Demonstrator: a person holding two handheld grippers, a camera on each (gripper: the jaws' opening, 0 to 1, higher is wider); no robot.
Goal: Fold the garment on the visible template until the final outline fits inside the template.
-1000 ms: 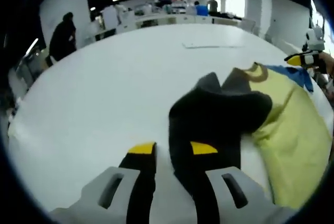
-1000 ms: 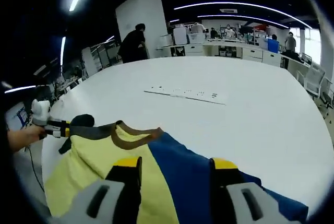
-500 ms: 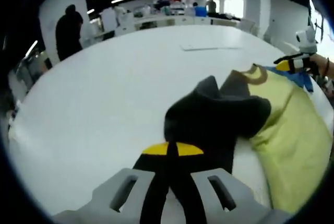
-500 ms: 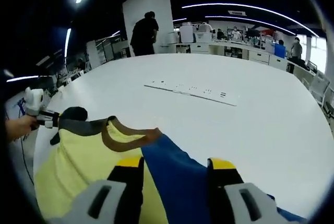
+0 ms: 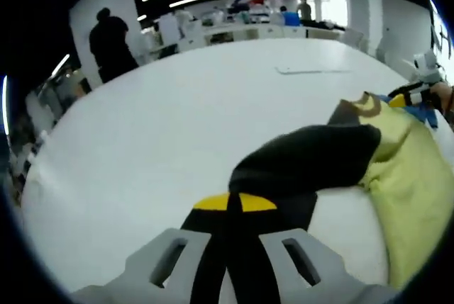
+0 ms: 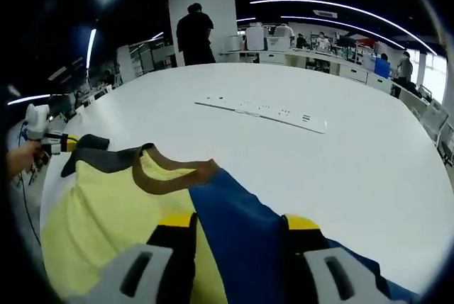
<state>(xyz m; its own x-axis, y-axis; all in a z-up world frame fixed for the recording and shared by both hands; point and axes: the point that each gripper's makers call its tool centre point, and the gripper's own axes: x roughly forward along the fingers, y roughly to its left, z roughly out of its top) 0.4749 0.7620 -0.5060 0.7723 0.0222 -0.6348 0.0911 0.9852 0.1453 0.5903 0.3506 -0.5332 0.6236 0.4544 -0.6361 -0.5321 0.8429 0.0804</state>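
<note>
Pinching the dark grey sleeve (image 5: 305, 166) between pressed-together jaws, the left gripper (image 5: 235, 203) is holding it just above the white table (image 5: 163, 120), near the table's close edge in the left gripper view. The sleeve is bunching up and draping back toward the yellow body of the T-shirt (image 5: 408, 190), which is lying flat at the right of that view.

The right gripper (image 6: 240, 222) is sitting with jaws spread, the blue sleeve (image 6: 241, 219) running up between them; whether the jaws are touching the fabric cannot be told. In the right gripper view the T-shirt (image 6: 106, 205) is lying near the table (image 6: 340, 155) edge, brown collar (image 6: 170, 176) facing the table's centre. The left gripper (image 6: 53, 142) is showing at the far left, gripping the dark sleeve's end.

A white power strip (image 6: 266, 111) is lying well apart from the shirt, toward the middle of the table. A person in dark clothes (image 6: 193, 33) is standing beyond the far edge.
</note>
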